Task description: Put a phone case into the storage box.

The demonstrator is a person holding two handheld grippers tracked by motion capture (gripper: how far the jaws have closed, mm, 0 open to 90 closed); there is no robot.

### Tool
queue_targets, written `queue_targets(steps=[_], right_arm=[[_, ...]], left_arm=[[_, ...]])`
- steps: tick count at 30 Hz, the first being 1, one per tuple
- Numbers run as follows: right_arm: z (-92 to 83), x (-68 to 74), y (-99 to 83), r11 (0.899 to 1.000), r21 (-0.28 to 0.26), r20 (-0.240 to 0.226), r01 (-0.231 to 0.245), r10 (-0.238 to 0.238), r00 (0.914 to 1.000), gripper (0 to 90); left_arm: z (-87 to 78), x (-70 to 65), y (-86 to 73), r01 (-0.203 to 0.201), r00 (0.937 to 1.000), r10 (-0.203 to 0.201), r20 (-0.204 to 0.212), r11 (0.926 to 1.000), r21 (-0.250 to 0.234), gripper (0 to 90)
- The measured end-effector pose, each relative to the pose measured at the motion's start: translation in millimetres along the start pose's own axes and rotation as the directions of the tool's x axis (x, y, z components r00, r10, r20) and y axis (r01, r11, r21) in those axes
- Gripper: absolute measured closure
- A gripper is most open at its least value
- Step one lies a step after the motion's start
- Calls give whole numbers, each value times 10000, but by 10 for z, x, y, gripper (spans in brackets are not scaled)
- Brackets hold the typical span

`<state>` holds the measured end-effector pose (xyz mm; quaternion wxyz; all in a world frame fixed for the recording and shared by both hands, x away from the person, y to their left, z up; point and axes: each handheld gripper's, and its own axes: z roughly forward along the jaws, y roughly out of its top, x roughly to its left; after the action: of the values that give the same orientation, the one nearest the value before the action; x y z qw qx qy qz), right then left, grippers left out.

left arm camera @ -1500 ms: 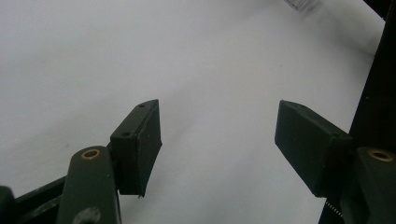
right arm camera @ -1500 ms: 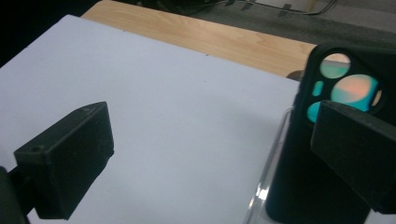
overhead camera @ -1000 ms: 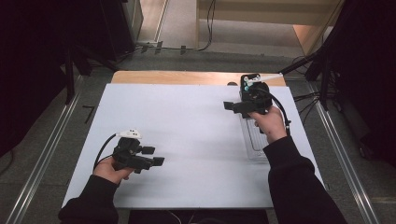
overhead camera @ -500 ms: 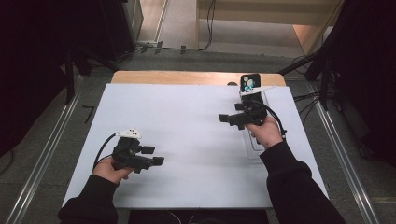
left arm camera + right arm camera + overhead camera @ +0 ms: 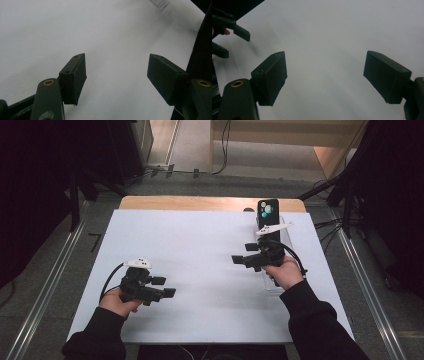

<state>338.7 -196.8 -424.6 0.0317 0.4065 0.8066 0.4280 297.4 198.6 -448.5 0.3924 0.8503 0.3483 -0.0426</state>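
Right gripper [image 5: 240,259], jaws apart on nothing and just closing, sits near the phone [image 5: 267,212]; its own view catches the left gripper [image 5: 227,40].

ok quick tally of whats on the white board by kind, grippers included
phone: 1, black, standing upright at the far right
clear stand: 1, under the phone
handheld grippers: 2, left gripper and right gripper, both with nothing between the jaws
total: 4

A white board [image 5: 200,270] covers the wooden table [image 5: 200,203] above grey floor [image 5: 190,182].
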Motion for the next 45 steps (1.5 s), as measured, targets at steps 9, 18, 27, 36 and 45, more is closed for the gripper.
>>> queue_targets(steps=[9,18,27,36,45], right_arm=[[-45,119,-178,9994,141,-412,314,-308,9987,186],[-134,181,-360,9984,347,-726,450,-424,9965,186],[-225,234,-563,9968,504,-840,624,-581,9948,187],[-297,259,-729,9962,685,-921,537,-473,9946,186],[-395,243,-864,9969,702,-909,345,-280,9955,186]], left_arm=[[-6,-14,2,-61,10000,61,13,10000,5,320],[-7,-38,-1,-122,9999,122,22,9999,-36,321],[-27,-57,-21,-160,9998,160,87,9999,-52,321],[-27,-84,-35,-255,9996,256,74,9996,-72,320],[-45,-93,-64,-289,9995,290,149,9996,-66,320]])
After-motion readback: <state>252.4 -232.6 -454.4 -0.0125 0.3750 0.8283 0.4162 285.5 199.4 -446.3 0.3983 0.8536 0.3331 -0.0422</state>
